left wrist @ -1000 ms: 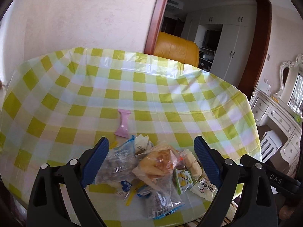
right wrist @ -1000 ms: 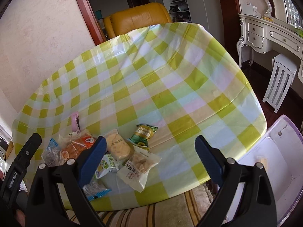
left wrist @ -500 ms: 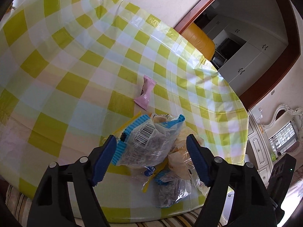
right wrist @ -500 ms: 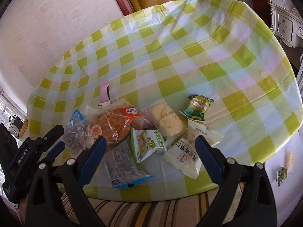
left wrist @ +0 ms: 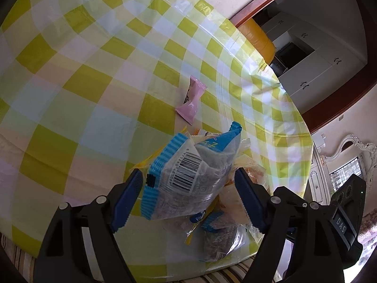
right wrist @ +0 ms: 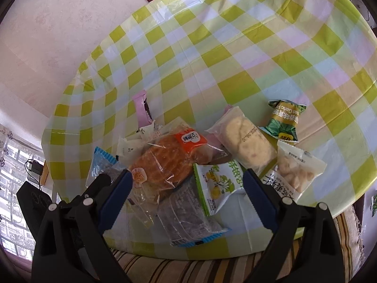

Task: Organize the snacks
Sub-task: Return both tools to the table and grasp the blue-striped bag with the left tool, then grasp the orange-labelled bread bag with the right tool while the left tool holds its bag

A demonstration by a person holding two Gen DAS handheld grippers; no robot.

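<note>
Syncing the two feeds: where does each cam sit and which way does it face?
Left wrist: on left gripper, looking down over the blue-edged clear packet between its fingers; right gripper's body at right edge.
Right wrist: on right gripper, open, above the snack pile; left gripper at lower left.
Shared: pink packet, checked tablecloth.

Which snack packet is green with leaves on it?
The small dark green foil packet, printed with leaves and a gold band. It lies apart toward the table's right side; the other packets are clear, white, pink or blue-edged.
</note>
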